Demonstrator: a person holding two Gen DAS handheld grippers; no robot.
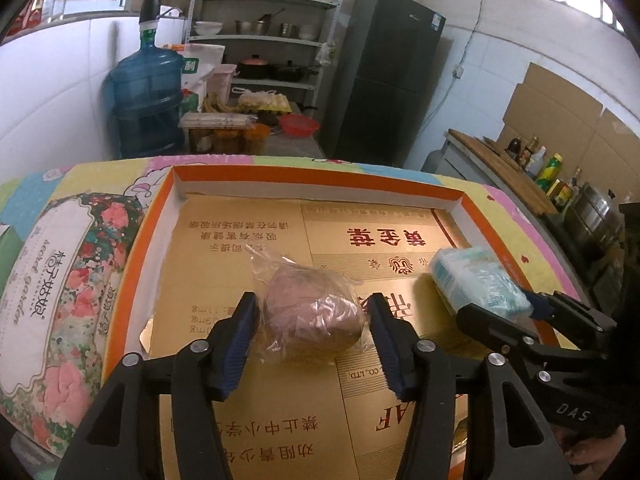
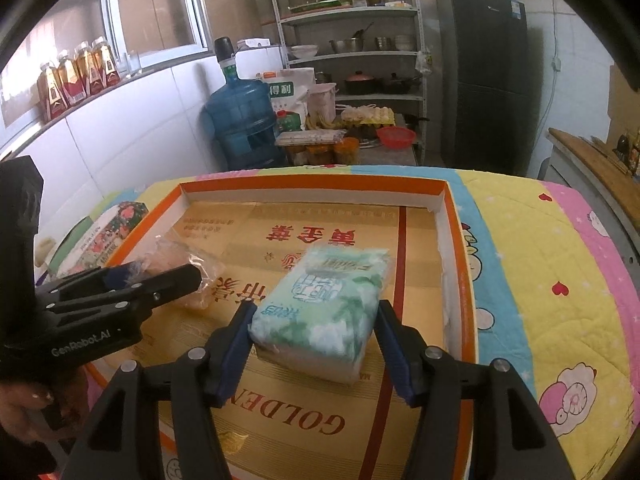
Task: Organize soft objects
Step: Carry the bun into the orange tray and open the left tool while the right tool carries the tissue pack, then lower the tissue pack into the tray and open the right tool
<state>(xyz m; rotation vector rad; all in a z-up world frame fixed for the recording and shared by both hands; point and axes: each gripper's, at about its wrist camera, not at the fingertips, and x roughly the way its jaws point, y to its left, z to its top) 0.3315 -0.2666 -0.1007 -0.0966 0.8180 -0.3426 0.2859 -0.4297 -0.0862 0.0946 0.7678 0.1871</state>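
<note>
Since both soft things already sit inside the orange box (image 2: 460, 240), most of the job looks done. The bagged pink lump (image 1: 312, 312) lies near the middle of the box, and the tissue pack (image 2: 324, 312) lies toward the box's right wall. The left gripper (image 1: 312, 320) has its jaws wide apart around the lump — not squeezing. The right gripper (image 2: 316, 328) is spread around the pack too, barely touching it. What's left, I think — pulling both grippers out of the box.
</note>
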